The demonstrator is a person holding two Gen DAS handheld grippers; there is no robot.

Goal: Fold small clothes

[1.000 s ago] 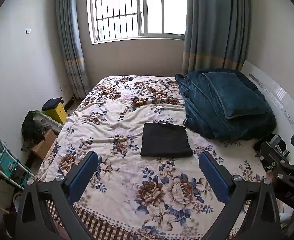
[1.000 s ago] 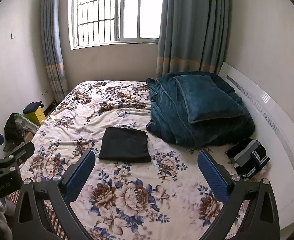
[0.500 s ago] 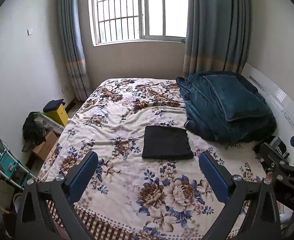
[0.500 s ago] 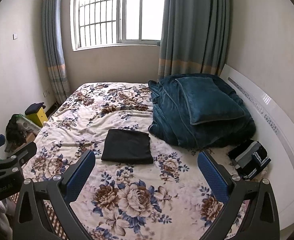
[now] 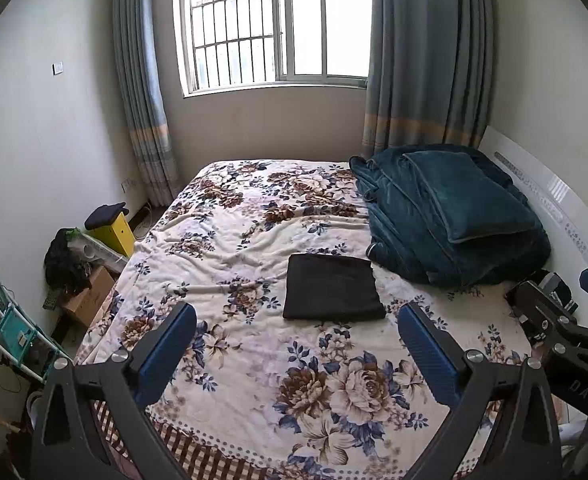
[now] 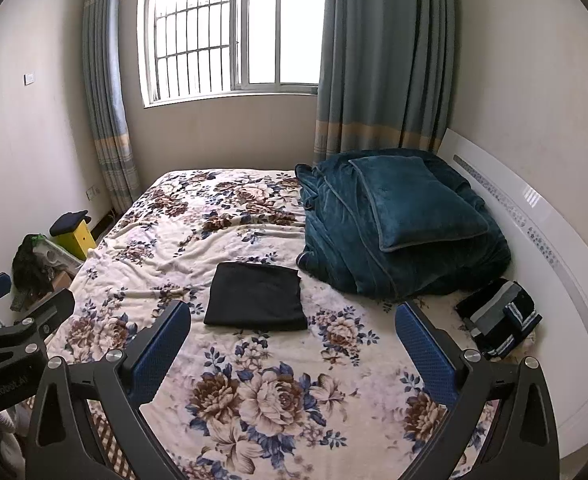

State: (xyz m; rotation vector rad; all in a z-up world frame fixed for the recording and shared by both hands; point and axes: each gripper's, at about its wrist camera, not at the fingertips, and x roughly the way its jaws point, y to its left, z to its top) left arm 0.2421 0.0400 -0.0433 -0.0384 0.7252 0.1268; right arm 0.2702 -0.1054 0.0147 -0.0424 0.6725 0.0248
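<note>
Two grippers over the foot of one bed (image 5: 253,360), both held above the floral cover, neither touching cloth. Left gripper (image 5: 298,344): blue pads spread wide, nothing between them. Right gripper (image 6: 294,344): same, fingers wide apart and empty.

Surface: cream bedcover with brown and blue roses, rumpled in the middle, a checked brown strip at the near hem. White headboard (image 6: 534,240) runs along the bed's right side.

One folded black garment (image 5: 332,288) lies flat near the bed's centre, a neat rectangle, just left of the teal bedding and not touching either gripper. Same piece in the right wrist view (image 6: 255,296).

One heap of teal blanket (image 6: 354,248) on the bed's right half, one teal pillow (image 6: 418,200) on top of it. One striped dark bundle (image 6: 498,316) on the bed beside the headboard, near the blanket heap.

Room: one barred window (image 5: 273,24) beyond the far end of the bed, two blue-grey curtains with tan bands, one each side (image 5: 141,80) (image 5: 426,56). Pale bare walls.

Floor left of the bed: one yellow box (image 5: 113,230) with a dark cap on it, one cardboard box (image 5: 89,292), one black pile of cloth (image 5: 63,260), one teal rack (image 5: 9,328) with small items too blurred to name.
</note>
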